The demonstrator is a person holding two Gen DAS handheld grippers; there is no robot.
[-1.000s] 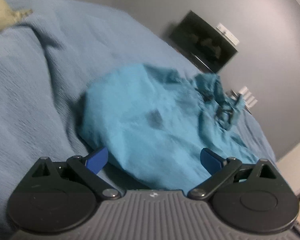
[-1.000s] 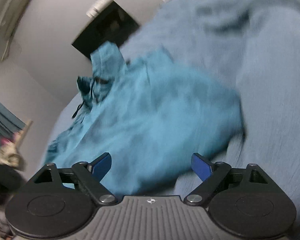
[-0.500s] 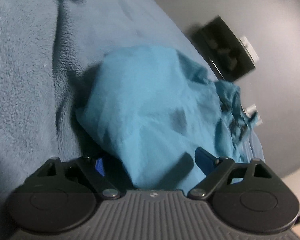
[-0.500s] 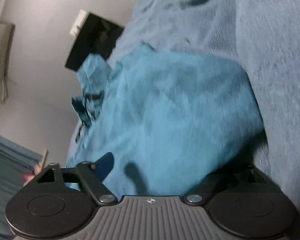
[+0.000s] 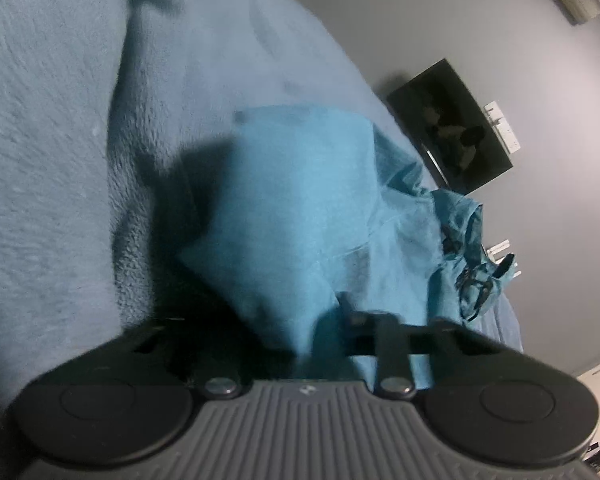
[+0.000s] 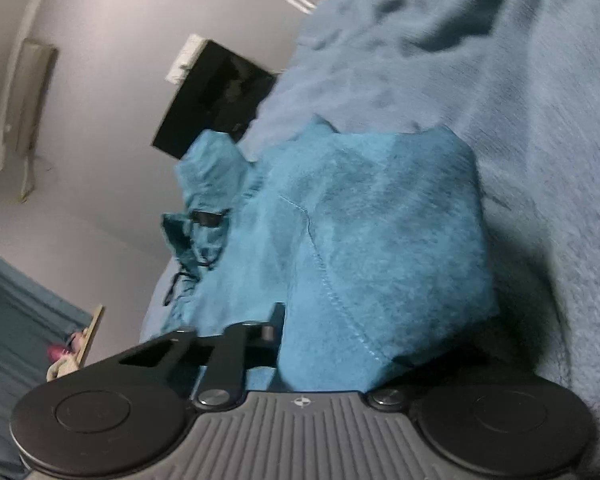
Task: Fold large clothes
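A teal garment lies crumpled on a blue-grey blanket, its near edge bunched up between my left gripper's closing jaws. Only the right finger shows; cloth hides the other. In the right wrist view the same teal garment, with a visible seam, fills the middle. My right gripper is also closing, pinching the garment's near edge. Its left finger shows and the right one is buried under fabric. The garment's dark drawstring hangs at the far end.
The fuzzy blanket covers the bed in folds around the garment. A dark screen hangs on the grey wall beyond the bed's far edge. A blue curtain and small items stand at the lower left of the right wrist view.
Both grippers came down and forward onto the garment's near edge, then went from wide open to nearly closed on the cloth. The blue pads are now hidden by fabric.
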